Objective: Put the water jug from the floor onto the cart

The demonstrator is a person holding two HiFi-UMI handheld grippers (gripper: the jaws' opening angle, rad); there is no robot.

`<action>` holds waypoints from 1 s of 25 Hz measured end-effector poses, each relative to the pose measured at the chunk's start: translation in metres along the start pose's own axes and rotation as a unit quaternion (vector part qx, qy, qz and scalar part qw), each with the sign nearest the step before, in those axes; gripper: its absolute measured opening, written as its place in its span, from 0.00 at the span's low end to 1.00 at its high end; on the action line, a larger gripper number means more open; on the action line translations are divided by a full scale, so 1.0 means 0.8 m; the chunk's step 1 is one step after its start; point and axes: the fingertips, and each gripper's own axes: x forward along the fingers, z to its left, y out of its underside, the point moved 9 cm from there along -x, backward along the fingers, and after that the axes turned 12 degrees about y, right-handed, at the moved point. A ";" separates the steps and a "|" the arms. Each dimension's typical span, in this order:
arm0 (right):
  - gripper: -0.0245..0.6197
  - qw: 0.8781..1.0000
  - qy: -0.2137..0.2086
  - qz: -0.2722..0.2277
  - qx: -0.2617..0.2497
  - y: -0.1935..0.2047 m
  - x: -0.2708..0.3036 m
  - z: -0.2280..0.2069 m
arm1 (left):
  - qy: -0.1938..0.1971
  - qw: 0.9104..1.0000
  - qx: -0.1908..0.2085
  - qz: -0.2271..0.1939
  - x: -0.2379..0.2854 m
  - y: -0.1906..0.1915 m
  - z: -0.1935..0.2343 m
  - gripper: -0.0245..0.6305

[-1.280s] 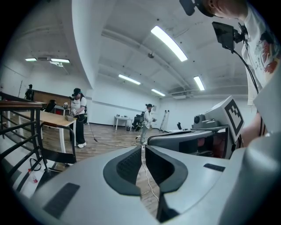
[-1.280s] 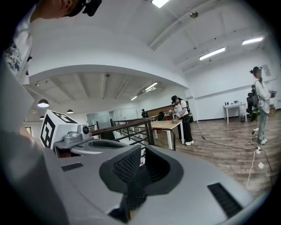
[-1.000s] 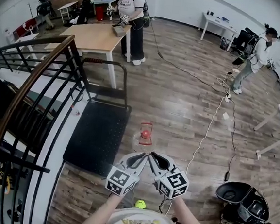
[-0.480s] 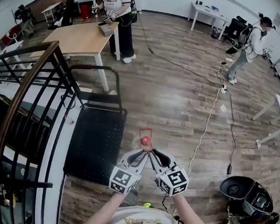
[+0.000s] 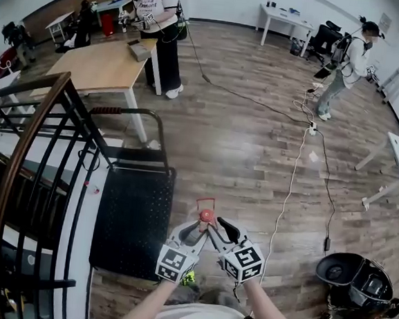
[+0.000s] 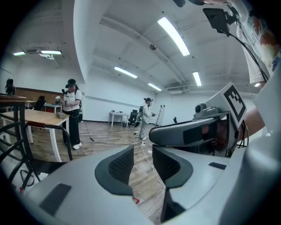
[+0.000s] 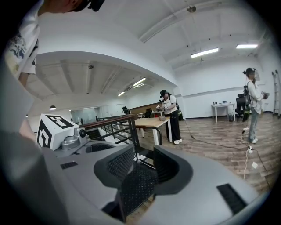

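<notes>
Water jug (image 5: 206,216), clear with a red cap, upright on the wooden floor (image 5: 255,160) just right of the black cart (image 5: 134,205) in the head view. Left gripper (image 6: 142,161) and right gripper (image 7: 141,165) converge at the cap's near side. Both pairs of jaws have just been opening and stand spread, pinching nothing; floor shows through the left gap, cart deck through the right.

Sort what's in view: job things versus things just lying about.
Job: water jug on the floor; black cart; left gripper and right gripper, fingers have just been opening, nothing between.
Lying about: wooden table; white cable; railing.
</notes>
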 end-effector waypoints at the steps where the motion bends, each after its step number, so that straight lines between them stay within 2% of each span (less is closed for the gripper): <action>1: 0.24 1.000 -0.003 0.006 0.000 0.003 0.008 0.001 | 0.004 1.000 -0.001 0.008 0.004 0.005 0.004 0.20; 5: 0.25 1.000 0.001 0.018 -0.019 0.012 0.036 -0.006 | -0.004 1.000 -0.009 0.023 0.024 0.019 0.022 0.20; 8: 0.25 1.000 0.005 0.027 -0.013 0.030 0.052 -0.022 | -0.015 0.999 -0.005 0.031 0.043 0.034 0.033 0.20; 16: 0.25 0.998 0.013 0.062 0.015 0.118 0.111 -0.079 | -0.024 0.997 -0.010 0.073 0.112 0.114 0.072 0.20; 21: 0.25 0.997 0.029 0.072 0.001 0.171 0.158 -0.126 | -0.070 0.995 -0.023 0.065 0.148 0.167 0.112 0.20; 25: 0.25 0.996 0.019 0.082 -0.004 0.216 0.196 -0.154 | -0.099 0.994 -0.026 0.046 0.167 0.203 0.144 0.20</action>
